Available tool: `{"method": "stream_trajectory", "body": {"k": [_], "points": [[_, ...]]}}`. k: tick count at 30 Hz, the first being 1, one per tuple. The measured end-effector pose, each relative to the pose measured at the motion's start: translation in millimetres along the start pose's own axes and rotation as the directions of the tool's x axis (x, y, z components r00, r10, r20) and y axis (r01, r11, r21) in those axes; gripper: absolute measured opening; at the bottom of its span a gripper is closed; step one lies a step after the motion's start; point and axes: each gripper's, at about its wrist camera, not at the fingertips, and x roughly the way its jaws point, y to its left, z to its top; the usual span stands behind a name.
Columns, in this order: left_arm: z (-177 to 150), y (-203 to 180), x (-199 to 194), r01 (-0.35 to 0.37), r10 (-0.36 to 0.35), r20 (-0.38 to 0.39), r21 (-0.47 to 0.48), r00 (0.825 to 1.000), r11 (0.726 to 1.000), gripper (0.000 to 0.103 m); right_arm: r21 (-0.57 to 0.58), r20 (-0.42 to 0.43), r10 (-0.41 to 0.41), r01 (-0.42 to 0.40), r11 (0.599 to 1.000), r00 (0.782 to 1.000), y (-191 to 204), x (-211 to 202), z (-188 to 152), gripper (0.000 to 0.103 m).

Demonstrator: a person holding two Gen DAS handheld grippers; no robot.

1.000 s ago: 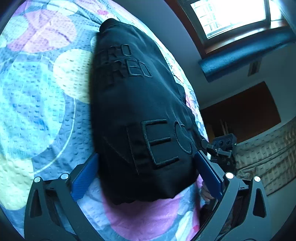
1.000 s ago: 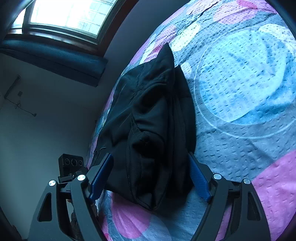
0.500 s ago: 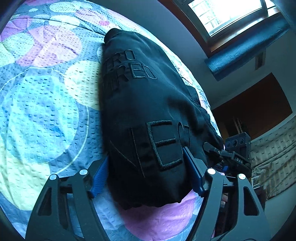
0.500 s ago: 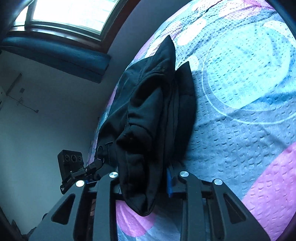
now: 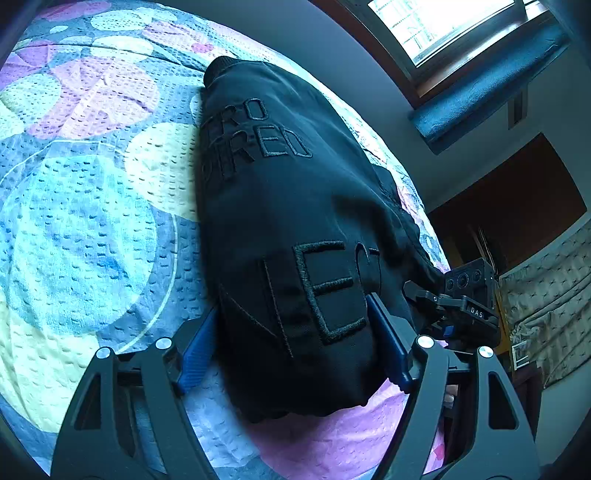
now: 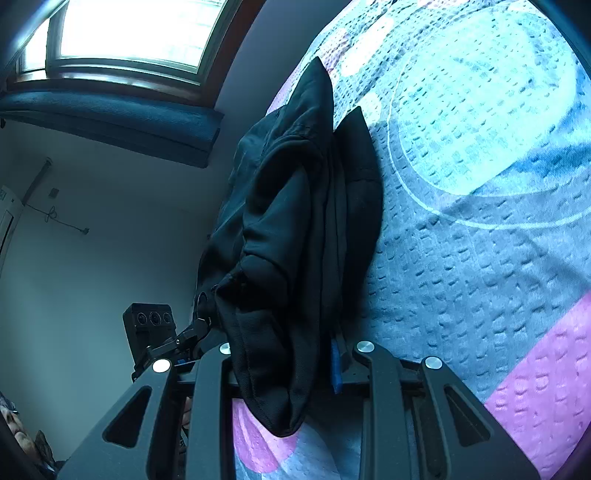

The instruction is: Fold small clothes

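A black garment [image 5: 295, 229] with raised tone-on-tone lettering lies bunched lengthwise on the patterned bedspread [image 5: 85, 206].

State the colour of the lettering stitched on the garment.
Black, matching the black garment; the lettering shows best in the left wrist view.

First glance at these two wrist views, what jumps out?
The black garment with raised black lettering fills the middle of the left wrist view, lying on a bedspread of pastel circles. Both grippers have just been closing on its near end: the left gripper spans the wide part, the right gripper pinches a bunched fold. A bright window sits in the top corner of both views.
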Motion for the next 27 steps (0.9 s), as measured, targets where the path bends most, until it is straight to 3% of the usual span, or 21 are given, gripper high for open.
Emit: {"method": "stream_trajectory", "body": {"k": [24, 27], "points": [[-0.9, 0.2, 0.7, 0.009, -0.009, -0.003, 0.01, 1.0, 1.0, 0.078, -0.001, 0.001, 0.01, -0.01, 1.0, 1.0, -6.6, -7.0, 1.1, 0.025], [-0.4, 1.1, 1.0, 0.019, -0.019, -0.004, 0.008, 1.0, 1.0, 0.082, 0.001, 0.001, 0.023, -0.023, 1.0, 1.0, -6.7, -7.6, 1.6, 0.028]]}}
